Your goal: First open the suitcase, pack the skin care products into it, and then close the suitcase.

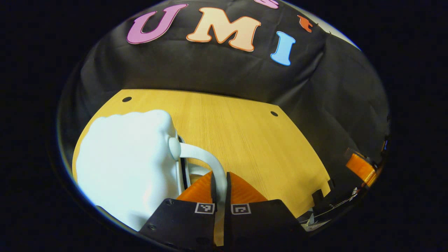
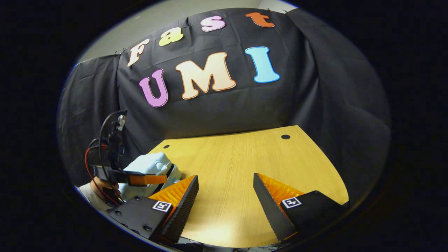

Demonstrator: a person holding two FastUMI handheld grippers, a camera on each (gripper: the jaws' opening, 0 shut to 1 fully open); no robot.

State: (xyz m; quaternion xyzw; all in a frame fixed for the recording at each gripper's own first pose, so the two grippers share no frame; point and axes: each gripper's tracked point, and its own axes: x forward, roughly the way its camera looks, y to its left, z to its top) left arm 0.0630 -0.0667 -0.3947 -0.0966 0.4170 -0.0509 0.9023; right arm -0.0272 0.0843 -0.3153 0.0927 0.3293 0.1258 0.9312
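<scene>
A small white suitcase [image 1: 126, 164] stands closed on the left of the wooden table [image 1: 252, 136]. Its curved white handle [image 1: 206, 157] arches from its side toward me. My left gripper [image 1: 220, 180] is shut on that handle, both orange-backed fingers pressed against it. In the right gripper view the same suitcase [image 2: 150, 166] sits at the far left, with the left gripper [image 2: 140, 179] and its cables in front of it. My right gripper [image 2: 225, 182] hangs open over the bare tabletop [image 2: 231, 157], nothing between its fingers. Its orange finger [image 1: 362, 168] shows at the far right of the left gripper view.
Black cloth walls close off the table's back and sides. Two small dark holes [image 2: 285, 137] mark the table's far corners. A hand and sleeve [image 2: 92, 190] hold the left gripper at the table's left edge.
</scene>
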